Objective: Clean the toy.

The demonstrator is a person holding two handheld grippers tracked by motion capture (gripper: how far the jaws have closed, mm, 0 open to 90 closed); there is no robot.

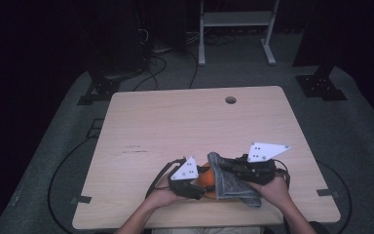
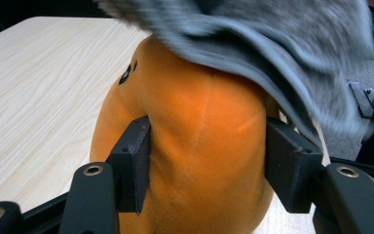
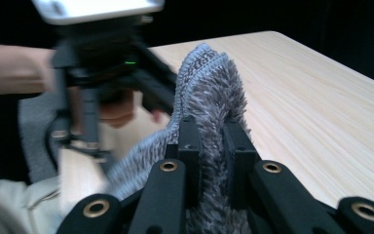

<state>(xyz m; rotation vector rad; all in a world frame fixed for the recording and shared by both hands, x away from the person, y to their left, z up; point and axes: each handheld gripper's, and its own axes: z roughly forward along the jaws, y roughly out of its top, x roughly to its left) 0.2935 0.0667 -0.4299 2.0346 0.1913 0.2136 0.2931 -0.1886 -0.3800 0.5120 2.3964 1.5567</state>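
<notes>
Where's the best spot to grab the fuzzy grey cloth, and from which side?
Grab the grey cloth by its raised, folded edge, coming from the right, the side away from the orange plush toy. That edge stands up thin and free, so two jaws probably close on it easily; the right gripper pinches it there. The left gripper clamps the toy's middle, so that side is taken.

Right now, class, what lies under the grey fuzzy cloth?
An orange plush toy, clamped by the left gripper, sits under the grey fuzzy cloth pinched by the right gripper. Its covered top stays hidden.
</notes>
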